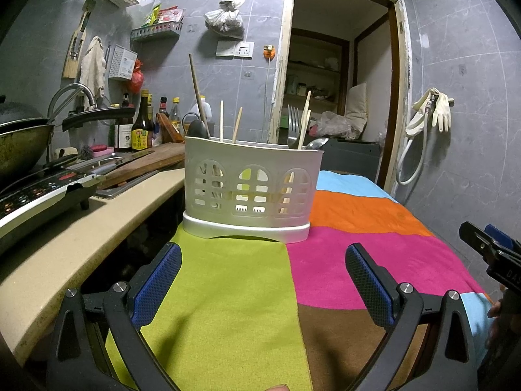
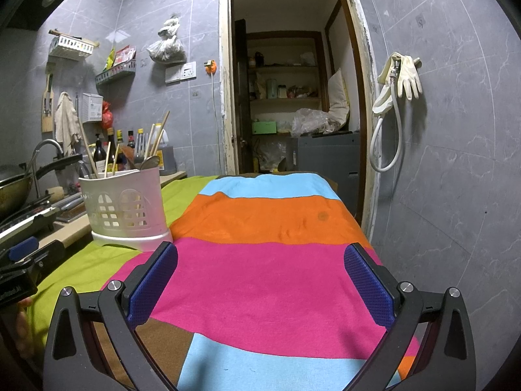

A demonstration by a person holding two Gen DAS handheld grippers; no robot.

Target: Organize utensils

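Both claws released and empty; white perforated plastic utensil caddy (image 1: 250, 192) stands dead ahead of my left gripper (image 1: 263, 280), forward-left of my right gripper (image 2: 260, 280), chopsticks upright, left nearer.

Both grippers are just hanging over the cloth (image 2: 260, 280), fingers spread wide with nothing between them. Left gripper (image 1: 263, 280) sits over the cloth's green part, right gripper (image 2: 260, 277) over the pink stripe, side by side.
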